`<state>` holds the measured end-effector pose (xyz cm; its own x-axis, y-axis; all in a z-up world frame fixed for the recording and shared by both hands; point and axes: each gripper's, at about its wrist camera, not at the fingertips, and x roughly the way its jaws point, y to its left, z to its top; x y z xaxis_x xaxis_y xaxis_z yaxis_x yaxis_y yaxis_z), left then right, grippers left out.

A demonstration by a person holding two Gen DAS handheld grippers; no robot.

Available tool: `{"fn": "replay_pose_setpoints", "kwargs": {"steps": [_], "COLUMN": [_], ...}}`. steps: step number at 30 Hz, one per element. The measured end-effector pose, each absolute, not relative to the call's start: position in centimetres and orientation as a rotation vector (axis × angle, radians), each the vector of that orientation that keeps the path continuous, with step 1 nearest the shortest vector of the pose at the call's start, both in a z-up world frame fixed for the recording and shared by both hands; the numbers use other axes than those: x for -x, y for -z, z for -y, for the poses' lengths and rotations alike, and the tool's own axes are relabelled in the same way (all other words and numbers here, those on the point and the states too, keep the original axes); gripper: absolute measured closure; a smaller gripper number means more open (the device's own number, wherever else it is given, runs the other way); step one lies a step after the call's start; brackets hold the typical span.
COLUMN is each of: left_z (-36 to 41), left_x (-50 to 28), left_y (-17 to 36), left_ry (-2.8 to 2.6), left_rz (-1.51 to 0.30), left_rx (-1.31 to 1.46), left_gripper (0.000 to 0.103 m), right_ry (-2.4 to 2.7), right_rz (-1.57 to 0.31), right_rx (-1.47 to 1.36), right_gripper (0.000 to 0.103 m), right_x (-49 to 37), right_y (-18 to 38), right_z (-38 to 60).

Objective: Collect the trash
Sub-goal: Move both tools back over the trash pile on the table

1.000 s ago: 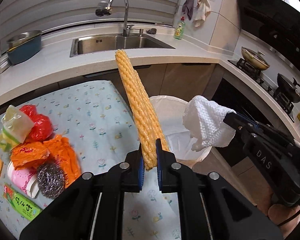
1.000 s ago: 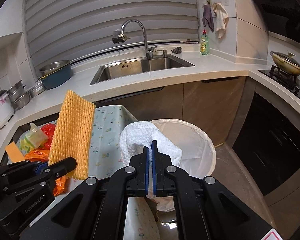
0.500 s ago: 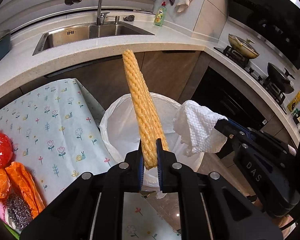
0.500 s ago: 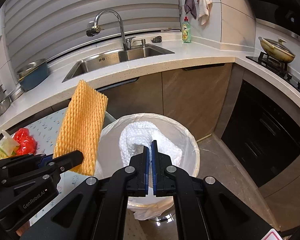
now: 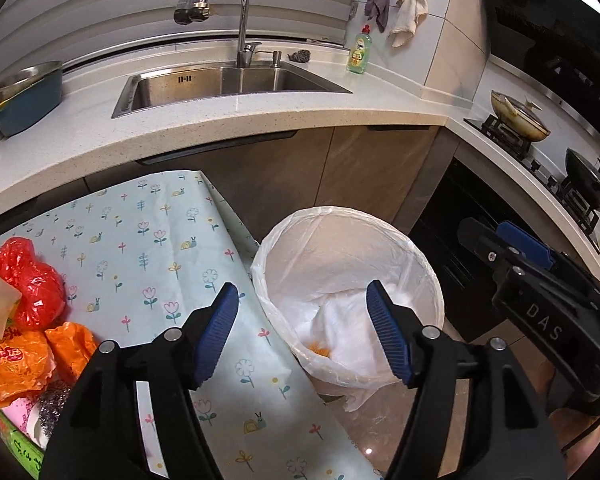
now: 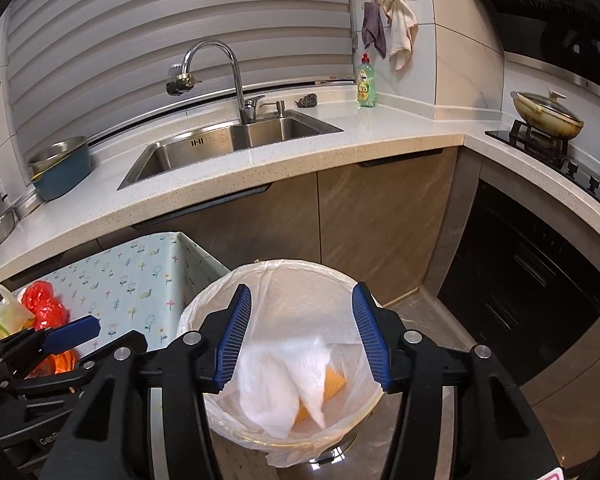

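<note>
A trash bin lined with a white bag [image 5: 324, 216] [image 6: 260, 270] stands on the floor beside the table. Inside lie the white paper towel [image 5: 348, 332] [image 6: 276, 380] and the orange foam net [image 5: 318, 347] [image 6: 334, 378]. My left gripper [image 5: 302, 320] is open and empty, above the table edge and the bin. My right gripper [image 6: 300, 340] is open and empty, right above the bin; it also shows in the left wrist view [image 5: 512, 248]. More trash lies on the table: a red bag [image 5: 32, 276], orange bags [image 5: 28, 360], a steel scourer [image 5: 54, 404].
The table has a floral cloth [image 5: 148, 248]. Behind it runs a counter with a sink [image 5: 224, 84], a tap, a blue basin [image 5: 28, 100] and a soap bottle [image 5: 359, 51]. A stove with pans [image 5: 520, 116] stands to the right.
Both grippers have opened. The orange foam net and the white paper towel have dropped into the bin. Both grippers have pulled back a little.
</note>
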<state>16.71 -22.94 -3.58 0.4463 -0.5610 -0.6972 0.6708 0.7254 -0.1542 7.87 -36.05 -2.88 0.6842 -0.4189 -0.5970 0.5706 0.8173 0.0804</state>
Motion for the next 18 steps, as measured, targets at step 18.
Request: {"fn": "replay_pose_setpoints", "kwargs": {"steps": [18], "left_z": [10.5], "left_x": [-15.6], "left_y": [0.3], "left_ry": [0.51], "left_rz": [-0.749], "left_rx": [-0.064], "left_gripper": [0.032], "right_ry": [0.358], "right_rz": [-0.557], "right_rx": [-0.229], "right_gripper": [0.039], "right_x": [-6.7], "right_y": [-0.8], "right_z": [24.8]}}
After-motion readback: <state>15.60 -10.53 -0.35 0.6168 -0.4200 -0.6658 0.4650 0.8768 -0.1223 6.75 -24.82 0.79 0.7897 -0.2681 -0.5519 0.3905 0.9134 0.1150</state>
